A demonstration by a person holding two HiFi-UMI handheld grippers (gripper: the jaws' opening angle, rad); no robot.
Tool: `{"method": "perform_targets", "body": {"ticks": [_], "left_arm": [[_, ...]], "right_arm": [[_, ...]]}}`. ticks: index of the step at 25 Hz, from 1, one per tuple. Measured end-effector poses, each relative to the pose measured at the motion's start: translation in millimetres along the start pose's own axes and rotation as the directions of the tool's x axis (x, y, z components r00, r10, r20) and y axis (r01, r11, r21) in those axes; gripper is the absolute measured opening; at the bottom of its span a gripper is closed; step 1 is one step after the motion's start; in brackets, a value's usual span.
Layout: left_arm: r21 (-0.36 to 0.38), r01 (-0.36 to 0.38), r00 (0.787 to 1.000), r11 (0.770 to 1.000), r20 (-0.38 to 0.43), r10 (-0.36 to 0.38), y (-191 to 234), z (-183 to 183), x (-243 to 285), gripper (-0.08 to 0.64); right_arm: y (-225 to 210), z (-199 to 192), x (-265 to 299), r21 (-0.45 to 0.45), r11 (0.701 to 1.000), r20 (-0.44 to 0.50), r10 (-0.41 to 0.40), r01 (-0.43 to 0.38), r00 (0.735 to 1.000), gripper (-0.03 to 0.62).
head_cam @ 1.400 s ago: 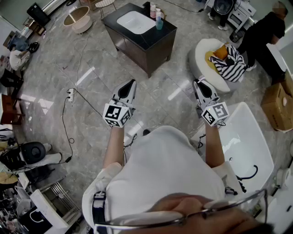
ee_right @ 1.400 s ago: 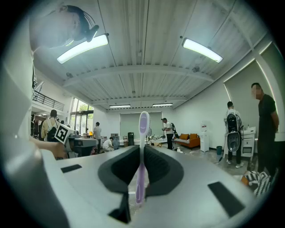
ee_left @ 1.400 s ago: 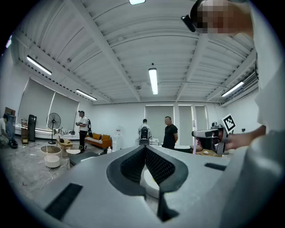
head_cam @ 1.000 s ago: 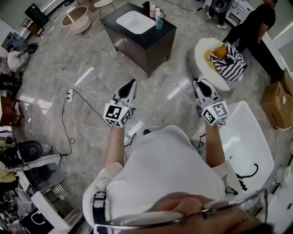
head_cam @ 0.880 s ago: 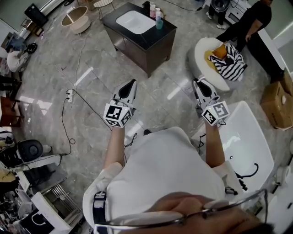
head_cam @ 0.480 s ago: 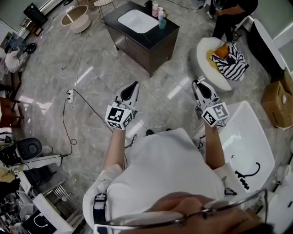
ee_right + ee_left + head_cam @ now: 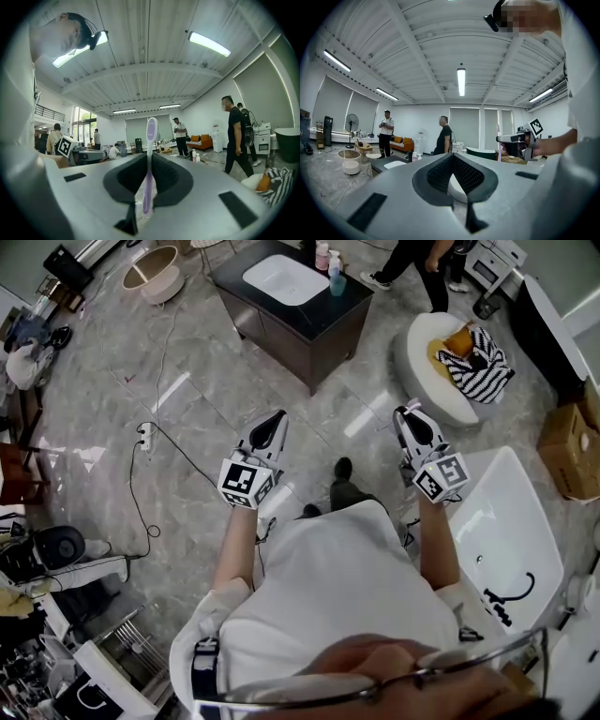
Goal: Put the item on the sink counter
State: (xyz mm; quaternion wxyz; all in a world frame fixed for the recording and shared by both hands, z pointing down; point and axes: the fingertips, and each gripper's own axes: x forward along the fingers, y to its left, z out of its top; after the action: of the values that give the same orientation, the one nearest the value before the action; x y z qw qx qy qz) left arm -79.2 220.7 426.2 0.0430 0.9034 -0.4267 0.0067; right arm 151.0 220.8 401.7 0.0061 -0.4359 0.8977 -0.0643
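Observation:
The sink counter [image 7: 325,315] is a dark cabinet with a white basin [image 7: 279,279], standing at the top centre of the head view, a few steps ahead. Two bottles [image 7: 329,261] stand at its far right corner. My right gripper [image 7: 407,415] is shut on a purple toothbrush [image 7: 149,154], which stands upright between the jaws with its head poking above them. My left gripper [image 7: 273,419] is shut with nothing in it; its pads [image 7: 440,174] meet. Both grippers are held at chest height over the marble floor, pointing toward the counter [image 7: 395,164].
A round white seat [image 7: 427,371] with a striped bag [image 7: 478,362] is to the right of the counter. A white bathtub [image 7: 502,535] lies at my right. A person [image 7: 412,254] walks past the counter. A power strip and cable [image 7: 145,437] lie at left.
I have stepped forward a little; the counter sits slightly nearer and my foot shows ahead. The person in black has walked left from the far right to beside the counter. Both grippers hold as before.

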Motion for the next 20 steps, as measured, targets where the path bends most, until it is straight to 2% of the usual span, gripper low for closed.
{"method": "perform_targets", "body": {"ticks": [8,20], "left_arm": [[0.019,-0.019,1.000,1.000,-0.001,0.019,28.5,-2.8,49.3,0.005],[0.022,-0.038,0.999,0.999,0.003,0.038,74.4,19.0,179.9,0.005]], "right_arm": [[-50.8,-8.4,49.3,0.004,0.999,0.002,0.032,-0.032,0.999,0.035],[-160.5,19.2,152.1,-0.025,0.993,-0.030,0.114,-0.115,0.993,0.035]]}}
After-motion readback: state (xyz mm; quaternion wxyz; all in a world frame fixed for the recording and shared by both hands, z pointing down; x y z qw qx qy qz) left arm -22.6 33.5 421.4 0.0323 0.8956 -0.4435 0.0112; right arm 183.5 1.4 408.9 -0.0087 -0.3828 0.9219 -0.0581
